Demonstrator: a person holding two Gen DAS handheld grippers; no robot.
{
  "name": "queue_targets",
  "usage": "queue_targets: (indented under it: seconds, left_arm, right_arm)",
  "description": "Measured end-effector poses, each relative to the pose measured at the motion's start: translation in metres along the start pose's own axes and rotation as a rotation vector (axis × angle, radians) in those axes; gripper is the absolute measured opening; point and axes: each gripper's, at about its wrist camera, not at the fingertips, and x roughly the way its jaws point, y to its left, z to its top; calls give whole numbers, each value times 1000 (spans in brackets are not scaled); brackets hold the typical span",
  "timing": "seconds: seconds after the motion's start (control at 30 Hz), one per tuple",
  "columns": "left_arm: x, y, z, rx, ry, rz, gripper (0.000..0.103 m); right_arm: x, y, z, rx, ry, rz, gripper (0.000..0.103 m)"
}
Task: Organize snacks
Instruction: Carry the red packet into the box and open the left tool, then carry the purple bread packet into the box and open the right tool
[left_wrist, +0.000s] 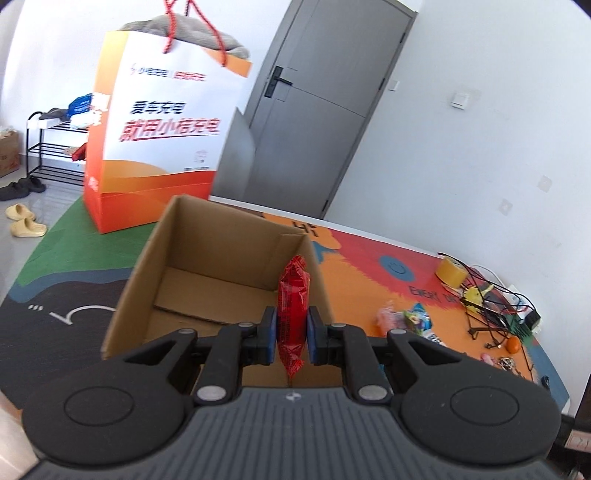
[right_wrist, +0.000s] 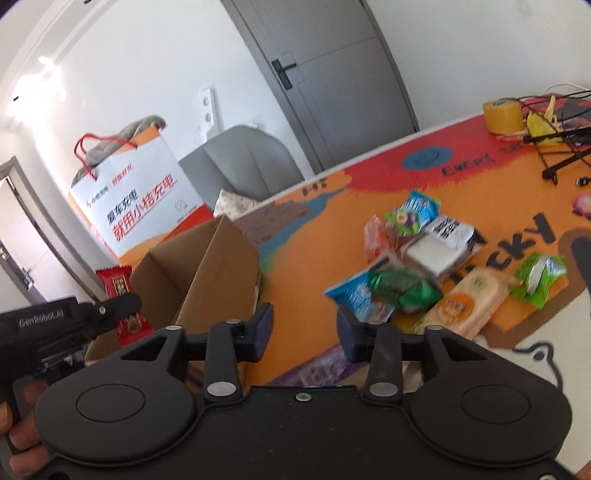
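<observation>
The left gripper (left_wrist: 291, 329) was clamped on a red snack packet (left_wrist: 292, 295), held edge-up above the open cardboard box (left_wrist: 225, 258). The right gripper (right_wrist: 304, 329) stood apart and empty. Loose snacks (right_wrist: 424, 266) lay at two o'clock from it. Packets looked light, crinkly and slippery (likely crushable); pinch mid-body.

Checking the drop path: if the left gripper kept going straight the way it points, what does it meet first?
Likely the cardboard box: the left gripper, shut on the red snack packet, aims into its open top, so probably the box's inside floor or far wall. Depth is unclear.
</observation>
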Motion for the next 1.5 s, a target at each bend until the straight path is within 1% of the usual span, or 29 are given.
queue_targets:
  seconds: [0.03, 0.13, 0.23, 0.3, 0.37, 0.4, 0.47, 0.53, 0.6, 0.63, 0.77, 0.83, 0.87, 0.9, 0.97, 1.07, 1.17, 1.37, 1.5]
  left_arm:
    - [-1, 3, 0, -1, 3, 6, 15]
    - [-3, 10, -1, -10, 5, 20, 16]
    - [-5, 18, -1, -18, 2, 33, 16]
    - [-5, 22, -1, -22, 2, 34, 16]
    - [-5, 24, -2, -22, 5, 34, 16]
    - [-5, 24, -2, -20, 3, 41, 19]
    - [-6, 25, -2, -16, 8, 53, 20]
    - [-8, 28, -1, -24, 8, 45, 23]
    - [-12, 31, -1, -30, -7, 45, 31]
    - [-15, 32, -1, -32, -17, 50, 32]
    - [-22, 34, 0, -35, -42, 54, 40]
    - [-24, 35, 0, -35, -48, 52, 44]
    - [-24, 35, 1, -37, -49, 53, 45]
    - [-24, 36, 1, -40, -50, 54, 46]
    - [-23, 36, 1, -41, -49, 51, 46]
    - [-21, 37, 1, -45, -46, 58, 46]
    - [-22, 36, 1, -48, -49, 61, 46]
    - [-27, 35, 3, -42, -64, 63, 47]
    - [-30, 39, 6, -56, -77, 83, 56]
  right_arm:
    - [1, 1, -2, 6, 10, -4, 55]
    - [2, 5, -8, 25, 45, -13, 58]
    - [3, 10, -12, 49, 81, -13, 63]
    - [4, 13, -16, 49, 106, -8, 70]
    - [8, 16, -21, 52, 130, -7, 72]
    - [11, 16, -24, 55, 141, -16, 73]
    - [19, 16, -27, 67, 160, -53, 77]
    - [28, 12, -29, 87, 171, -87, 78]
    - [37, 7, -30, 111, 178, -105, 79]
    - [39, 6, -29, 114, 167, -105, 79]
    - [51, 8, -23, 100, 143, -152, 79]
    - [55, 10, -23, 83, 127, -175, 68]
    - [56, 10, -23, 70, 120, -191, 51]
    - [58, 9, -22, 60, 117, -187, 40]
    - [58, 2, -22, 92, 121, -116, 32]
    - [53, -2, -21, 103, 90, -101, 29]
    - [41, -4, -17, 121, 49, -63, 28]
    - [17, 10, 5, 83, -44, 0, 28]
    - [9, 28, 23, 48, -84, 38, 28]
